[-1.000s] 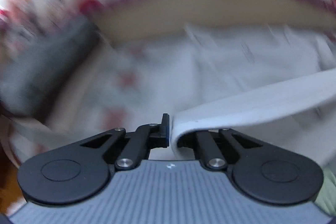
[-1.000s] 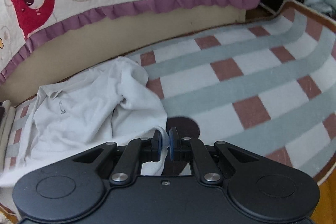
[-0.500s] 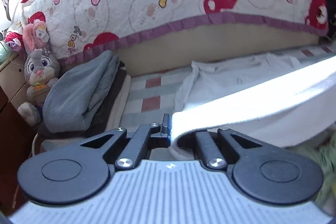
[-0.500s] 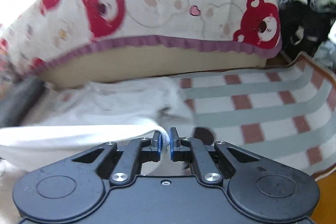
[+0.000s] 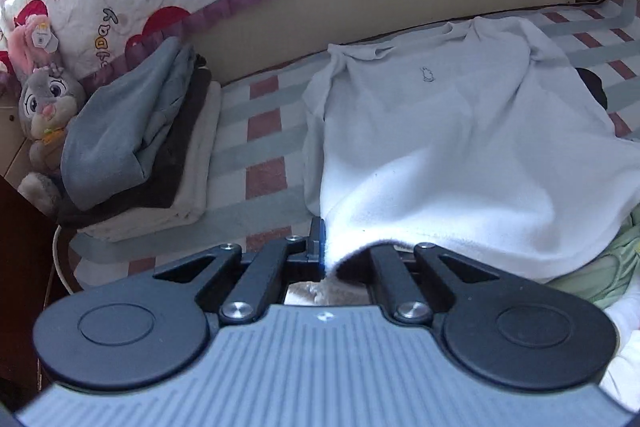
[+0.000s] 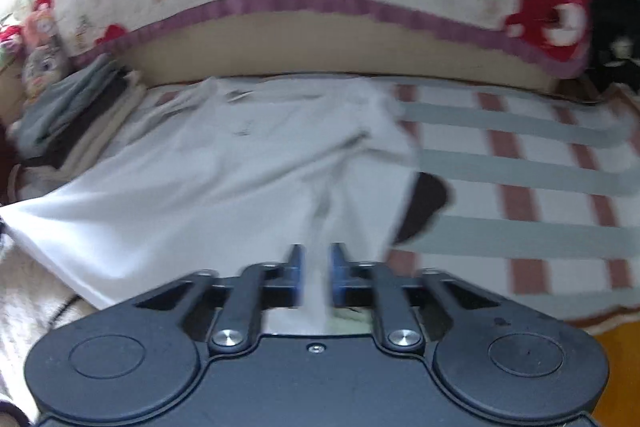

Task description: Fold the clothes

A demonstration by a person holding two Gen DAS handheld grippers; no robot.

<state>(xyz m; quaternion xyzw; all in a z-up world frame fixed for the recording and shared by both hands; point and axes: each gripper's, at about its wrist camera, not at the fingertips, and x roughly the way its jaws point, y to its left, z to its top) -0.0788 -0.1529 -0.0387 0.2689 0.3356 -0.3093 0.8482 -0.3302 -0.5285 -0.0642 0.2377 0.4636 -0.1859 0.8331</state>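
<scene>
Soft white shirt (image 5: 452, 131) now spread flat

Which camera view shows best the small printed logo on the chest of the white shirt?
The left wrist view. There the small logo on the white shirt is sharp, a dark outline below the collar. In the right wrist view the picture is blurred by motion, and the logo is only a faint dark smear.

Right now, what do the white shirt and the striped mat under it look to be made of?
White shirt: soft matte knit, likely cotton jersey; it drapes in loose folds and its edge looks faintly fuzzy at the left gripper. Striped mat: flat, dull woven or low-pile fabric, no sheen; exact fibre cannot be told. The right gripper's view is blurred.
</scene>
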